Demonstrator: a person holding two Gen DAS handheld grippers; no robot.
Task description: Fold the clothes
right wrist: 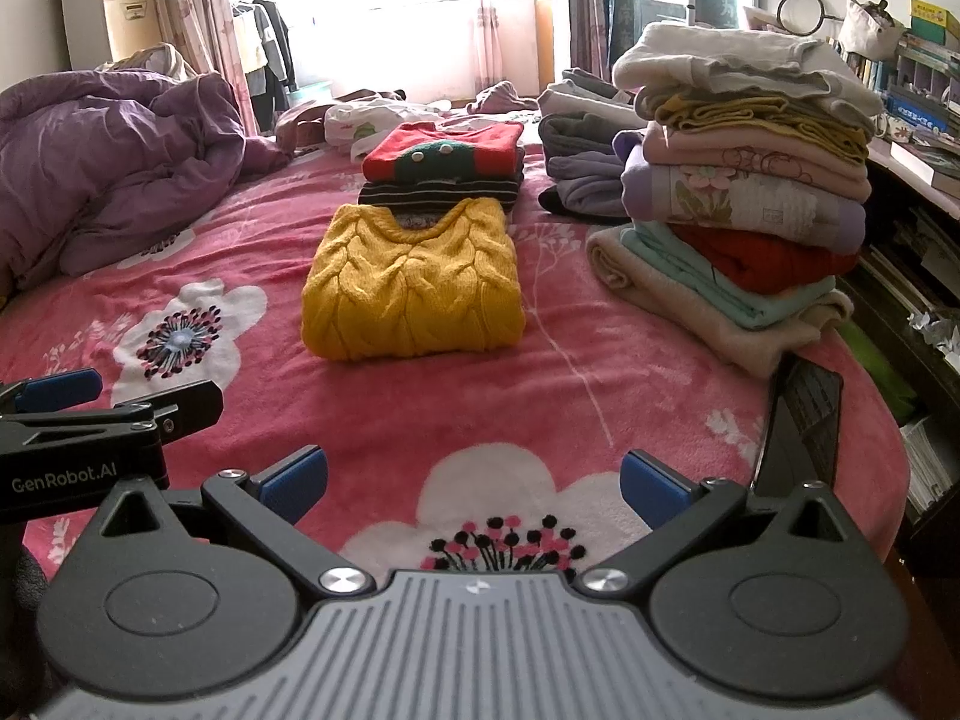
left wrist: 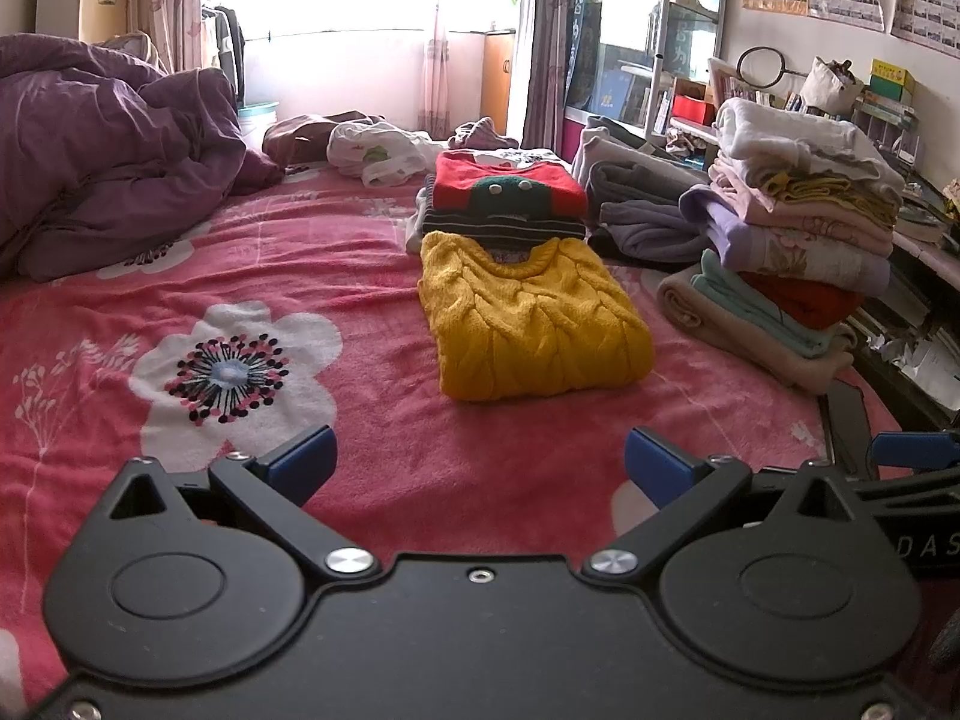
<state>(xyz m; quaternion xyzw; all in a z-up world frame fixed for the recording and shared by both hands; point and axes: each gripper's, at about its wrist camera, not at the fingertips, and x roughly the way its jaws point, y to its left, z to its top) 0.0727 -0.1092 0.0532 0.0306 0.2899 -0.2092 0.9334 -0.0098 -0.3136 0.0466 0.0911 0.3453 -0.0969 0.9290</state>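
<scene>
A folded yellow cable-knit sweater (left wrist: pixel 528 315) (right wrist: pixel 411 282) lies flat on the pink flowered blanket (left wrist: pixel 180 312) (right wrist: pixel 576 396). Behind it sits a small pile topped by a red and green sweater (left wrist: pixel 510 192) (right wrist: pixel 444 156) over a striped garment. My left gripper (left wrist: pixel 477 468) hovers open over the blanket, well short of the yellow sweater, nothing between its blue pads. My right gripper (right wrist: pixel 474 483) is open too, over a white flower print, empty. The left gripper's side (right wrist: pixel 90 414) shows at the left edge of the right wrist view.
A tall stack of folded clothes (left wrist: pixel 798 240) (right wrist: pixel 744 180) stands at the bed's right edge. Grey and purple garments (left wrist: pixel 648 210) lie behind it. A crumpled purple duvet (left wrist: pixel 108 150) (right wrist: pixel 108 162) fills the left. Loose clothes and a white bag (left wrist: pixel 378 150) lie far back. Shelves with books line the right wall.
</scene>
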